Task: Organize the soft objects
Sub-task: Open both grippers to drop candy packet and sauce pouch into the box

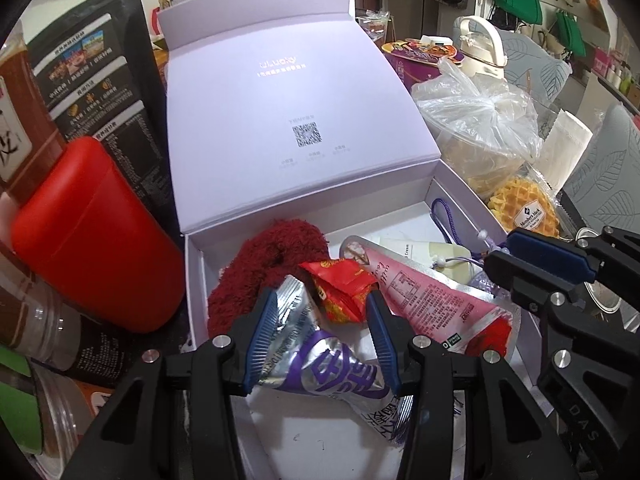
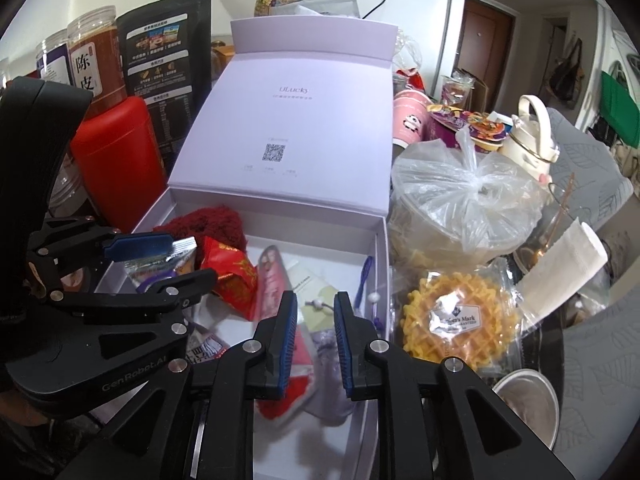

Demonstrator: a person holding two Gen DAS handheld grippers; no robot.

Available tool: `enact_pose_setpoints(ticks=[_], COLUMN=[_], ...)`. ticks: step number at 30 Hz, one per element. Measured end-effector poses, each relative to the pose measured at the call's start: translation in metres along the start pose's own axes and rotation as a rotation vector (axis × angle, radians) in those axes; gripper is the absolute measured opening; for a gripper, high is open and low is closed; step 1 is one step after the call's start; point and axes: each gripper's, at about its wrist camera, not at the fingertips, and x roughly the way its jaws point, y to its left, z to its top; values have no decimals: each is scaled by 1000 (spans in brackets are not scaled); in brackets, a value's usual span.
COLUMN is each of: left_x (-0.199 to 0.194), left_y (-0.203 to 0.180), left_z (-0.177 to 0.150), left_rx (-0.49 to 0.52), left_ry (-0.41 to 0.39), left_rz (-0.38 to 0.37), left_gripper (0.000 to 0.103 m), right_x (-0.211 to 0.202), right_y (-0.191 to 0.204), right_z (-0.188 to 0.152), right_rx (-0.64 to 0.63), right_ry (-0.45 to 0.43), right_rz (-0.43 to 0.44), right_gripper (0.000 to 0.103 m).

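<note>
An open lavender box (image 1: 192, 280) holds a dark red fluffy cloth (image 1: 260, 268), a red snack packet (image 1: 344, 284), a pink pouch (image 1: 432, 300) and a pale cream tube (image 2: 312, 280). My left gripper (image 1: 322, 300) is shut on a crumpled silver and purple packet (image 1: 320, 368) just above the box's near left part. That same packet (image 2: 182, 250) pokes out past the left gripper's blue pad in the right wrist view. My right gripper (image 2: 315, 298) hangs over the box's right side, jaws a little apart. A lavender pouch (image 2: 326, 344) lies under the gap, untouched by the pads.
The box lid (image 2: 280, 120) stands up behind. A red canister (image 1: 92, 236), jars and a black bag (image 1: 104, 80) crowd the left. On the right sit a tied plastic bag (image 2: 464, 200), a wrapped waffle (image 2: 456, 316), a cream bottle (image 2: 532, 132) and a metal bowl (image 2: 528, 400).
</note>
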Motion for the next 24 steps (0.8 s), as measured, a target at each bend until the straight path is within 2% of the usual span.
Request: enact_pose_setpoints(ticks=[3, 5, 8, 10, 17, 22, 24], left_x=[-4, -7, -18, -26, -64, -93, -106], left_y=[1, 4, 5, 6, 7, 10, 11], left_z=[3, 4, 5, 6, 6, 5, 4], left_rx=[-13, -32, -35, -34, -41, -50, -51], left_ry=[10, 15, -7, -21, -73, -112, -130], left_rz=[12, 14, 24, 30, 29, 34, 36], left_gripper=[47, 55, 60, 61, 61, 61, 65], right_x=[-6, -11, -19, -25, -56, -80, -92], right_y=[-2, -3, -4, -4, -4, 3, 5], right_z=[1, 2, 2, 3, 7, 9, 9], right_rx=[11, 20, 19, 18, 30, 24, 23], right_ry=[-8, -13, -19, -26, -62, -92, -106], right_rz=[-1, -2, -15, -21, -23, -17, -18], right_gripper=[26, 26, 27, 31, 32, 37, 37])
